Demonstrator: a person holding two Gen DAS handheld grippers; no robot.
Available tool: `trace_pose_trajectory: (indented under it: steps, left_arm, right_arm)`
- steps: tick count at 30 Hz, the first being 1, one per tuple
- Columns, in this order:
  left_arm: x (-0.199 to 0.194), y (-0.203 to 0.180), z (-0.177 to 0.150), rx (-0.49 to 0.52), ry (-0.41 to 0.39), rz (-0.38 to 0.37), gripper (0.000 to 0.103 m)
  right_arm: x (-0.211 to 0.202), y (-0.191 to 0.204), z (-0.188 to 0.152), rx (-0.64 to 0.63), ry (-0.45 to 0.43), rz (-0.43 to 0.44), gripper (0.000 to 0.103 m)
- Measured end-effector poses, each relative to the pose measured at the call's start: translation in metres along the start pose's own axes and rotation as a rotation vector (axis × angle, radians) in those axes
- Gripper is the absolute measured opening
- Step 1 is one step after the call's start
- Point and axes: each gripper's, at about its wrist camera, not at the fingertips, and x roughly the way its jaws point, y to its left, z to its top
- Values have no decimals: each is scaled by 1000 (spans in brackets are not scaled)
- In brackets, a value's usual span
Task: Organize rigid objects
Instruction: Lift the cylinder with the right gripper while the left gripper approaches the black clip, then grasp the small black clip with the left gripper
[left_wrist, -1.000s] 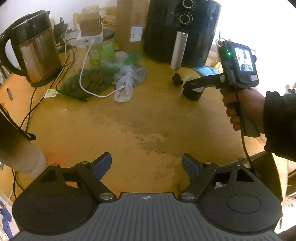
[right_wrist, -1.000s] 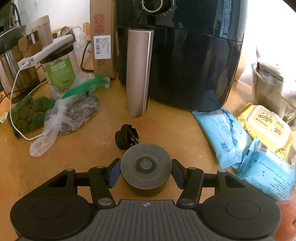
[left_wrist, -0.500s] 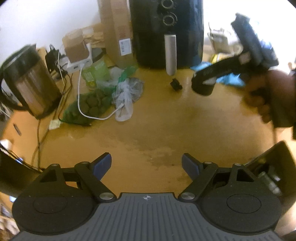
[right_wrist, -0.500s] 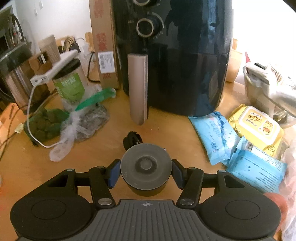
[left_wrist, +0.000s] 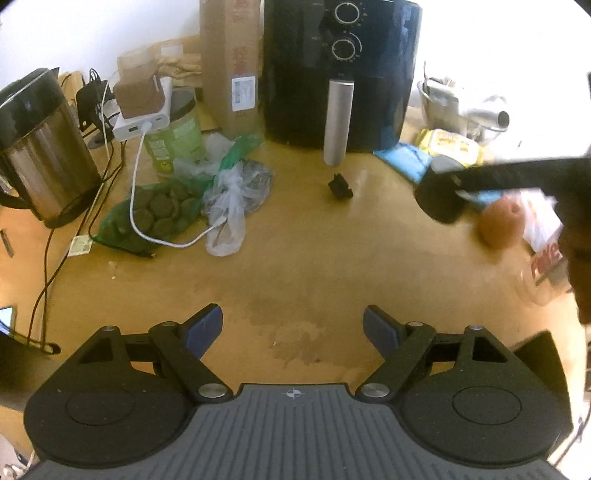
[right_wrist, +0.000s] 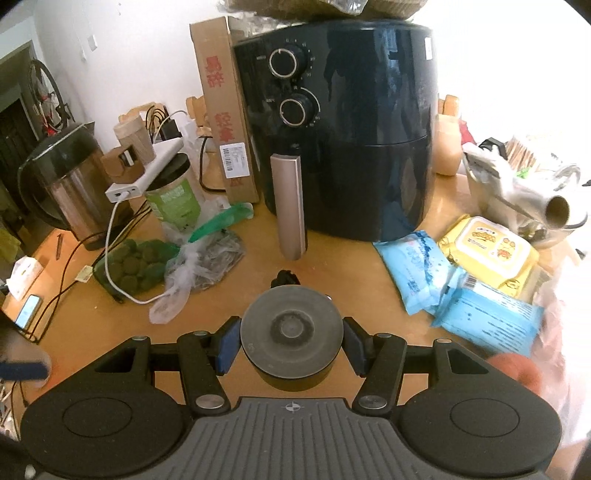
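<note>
The right gripper (right_wrist: 291, 349) has its blue pads closed on the sides of a squat black round container (right_wrist: 291, 334), held clear above the wooden table (left_wrist: 295, 258) — a smooth, curved wall could slip out if jolted. It sits centred between the fingers, near of the air fryer (right_wrist: 343, 122); the left gripper (left_wrist: 292, 326) hangs wide and empty.

Black air fryer (right_wrist: 343, 129) with silver handle (right_wrist: 290, 206); tan worktop (left_wrist: 295, 266); blue-padded black right claw (right_wrist: 291, 345); dark grey round lid (right_wrist: 291, 328); yellow wipes pack (right_wrist: 487, 247); light blue packs (right_wrist: 417, 266); green bag (right_wrist: 133, 266); white cable (left_wrist: 147, 221).
</note>
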Motion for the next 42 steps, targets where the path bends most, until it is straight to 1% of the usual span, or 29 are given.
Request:
trace_pose_trajectory:
  steps: [7, 14, 22, 24, 27, 29, 31, 37, 38, 40, 42]
  left_arm:
    - [15, 0, 14, 10, -9, -31, 83]
    - [34, -4, 29, 45, -29, -36, 83]
    - [64, -9, 47, 48, -29, -62, 83]
    - [73, -9, 52, 36, -29, -72, 82]
    - [86, -9, 61, 7, -22, -95, 76]
    - [96, -10, 68, -9, -17, -103, 76]
    - [107, -11, 75, -22, -8, -114, 72]
    - [140, -15, 95, -68, 25, -148, 72]
    - [146, -16, 98, -80, 31, -148, 72]
    - [158, -15, 104, -114, 49, -155, 65]
    - [172, -12, 109, -162, 80, -167, 64]
  right_arm:
    - [-30, -2, -17, 8, 1, -2, 61]
    - [-58, -4, -31, 30, -15, -8, 61]
    - [-81, -7, -47, 76, -25, -24, 61]
    - [-85, -8, -52, 92, -24, -26, 61]
    - [-90, -9, -59, 113, -18, -34, 61]
    - [-92, -10, -64, 132, -15, -38, 61]
    - [-94, -10, -68, 146, -12, -46, 61]
    - [-104, -13, -77, 183, -13, -74, 61]
    - [-105, -13, -78, 187, -15, -80, 61]
    - [-109, -15, -80, 199, -17, -92, 61]
    - [-112, -16, -83, 210, -15, -103, 61]
